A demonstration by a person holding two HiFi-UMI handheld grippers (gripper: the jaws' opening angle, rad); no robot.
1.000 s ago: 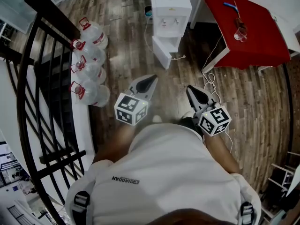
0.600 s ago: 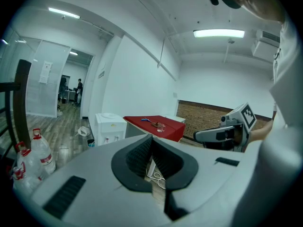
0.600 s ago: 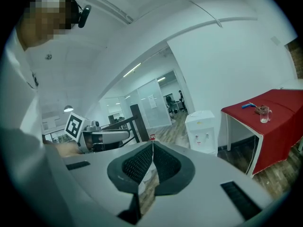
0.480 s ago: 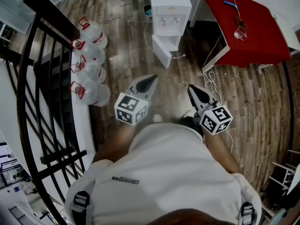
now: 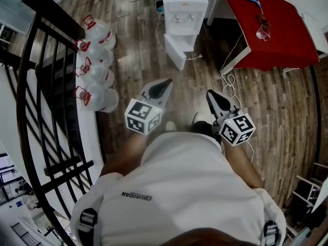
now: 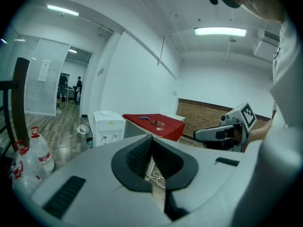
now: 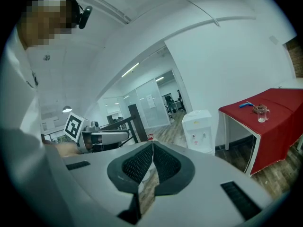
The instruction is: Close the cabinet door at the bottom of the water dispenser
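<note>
Cabinet door (image 5: pixel 176 57) hangs open at the foot of the water dispenser (image 5: pixel 184 4), well ahead; left tool (image 5: pixel 165 84) lies nearer than right tool (image 5: pixel 210 95), both pressed together, empty.

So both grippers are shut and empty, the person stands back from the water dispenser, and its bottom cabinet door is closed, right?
Not quite. The head view shows the cabinet door at the bottom of the water dispenser swung open, not closed. The rest holds: the left gripper and the right gripper are both shut with nothing between their jaws, and both are well short of the dispenser.
</note>
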